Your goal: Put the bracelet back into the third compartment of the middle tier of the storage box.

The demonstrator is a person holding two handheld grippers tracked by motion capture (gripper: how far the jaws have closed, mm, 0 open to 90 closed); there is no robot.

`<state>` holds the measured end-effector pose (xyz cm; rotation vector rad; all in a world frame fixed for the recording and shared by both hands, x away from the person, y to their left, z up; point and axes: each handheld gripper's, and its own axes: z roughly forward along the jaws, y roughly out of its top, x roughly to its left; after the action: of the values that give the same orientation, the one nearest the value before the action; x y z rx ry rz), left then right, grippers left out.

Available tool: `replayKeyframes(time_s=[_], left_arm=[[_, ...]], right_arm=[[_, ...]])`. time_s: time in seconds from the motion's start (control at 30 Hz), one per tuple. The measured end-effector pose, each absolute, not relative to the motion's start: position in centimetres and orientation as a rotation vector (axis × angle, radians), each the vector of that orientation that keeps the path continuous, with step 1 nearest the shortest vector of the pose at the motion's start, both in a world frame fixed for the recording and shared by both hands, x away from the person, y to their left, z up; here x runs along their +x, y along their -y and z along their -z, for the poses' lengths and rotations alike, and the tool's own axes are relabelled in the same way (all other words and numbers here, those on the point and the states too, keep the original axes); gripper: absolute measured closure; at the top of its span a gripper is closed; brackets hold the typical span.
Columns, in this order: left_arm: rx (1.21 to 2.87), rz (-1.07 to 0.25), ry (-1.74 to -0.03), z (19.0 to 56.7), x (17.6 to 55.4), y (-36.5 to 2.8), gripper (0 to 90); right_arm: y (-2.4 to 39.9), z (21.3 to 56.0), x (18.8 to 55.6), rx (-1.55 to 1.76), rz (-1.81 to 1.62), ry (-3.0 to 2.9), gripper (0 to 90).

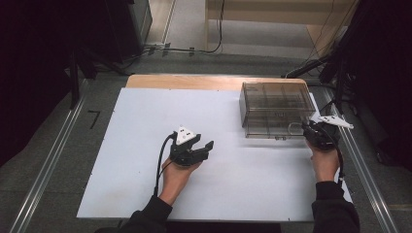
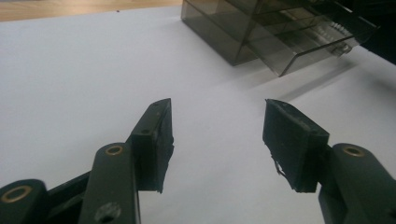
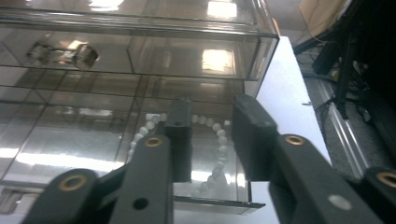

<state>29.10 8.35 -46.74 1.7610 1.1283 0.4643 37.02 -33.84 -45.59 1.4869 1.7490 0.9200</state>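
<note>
Black left claw (image 2: 217, 140) gapes over matte white board (image 1: 145, 145) — right claw (image 3: 212, 140), narrowly parted, above beads (image 3: 219, 135) in smoky clear-plastic drawer box (image 1: 277, 104).

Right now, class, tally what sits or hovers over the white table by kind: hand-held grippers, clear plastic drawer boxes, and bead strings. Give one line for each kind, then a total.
Hand-held grippers: 2, the left gripper and the right gripper
Clear plastic drawer boxes: 1, the drawer box
Bead strings: 1, the white bead string in the pulled-out drawer
Total: 4

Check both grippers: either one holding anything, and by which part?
Neither, apparently. Left gripper is open over the bare white table. Right gripper is apart over the bead bracelet in the clear drawer box, nothing clamped.
</note>
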Motion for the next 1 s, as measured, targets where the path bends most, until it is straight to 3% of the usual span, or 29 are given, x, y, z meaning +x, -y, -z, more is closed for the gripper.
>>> replayKeyframes(time_s=[0.43,0.67,1.0], left_arm=[[1.678,-0.547,-1.289,46.9,28.5,-12.9,22.7],[1.608,-0.587,-1.356,47.0,28.1,-15.7,16.2],[1.562,-0.683,-1.453,47.6,26.7,-20.3,13.0]], right_arm=[[34.5,44.9,35.9,1.494,-1.042,-1.84,23.0],[34.4,44.6,34.7,1.458,-1.053,-1.866,16.6],[33.9,44.6,32.4,1.378,-1.038,-1.909,16.2]])
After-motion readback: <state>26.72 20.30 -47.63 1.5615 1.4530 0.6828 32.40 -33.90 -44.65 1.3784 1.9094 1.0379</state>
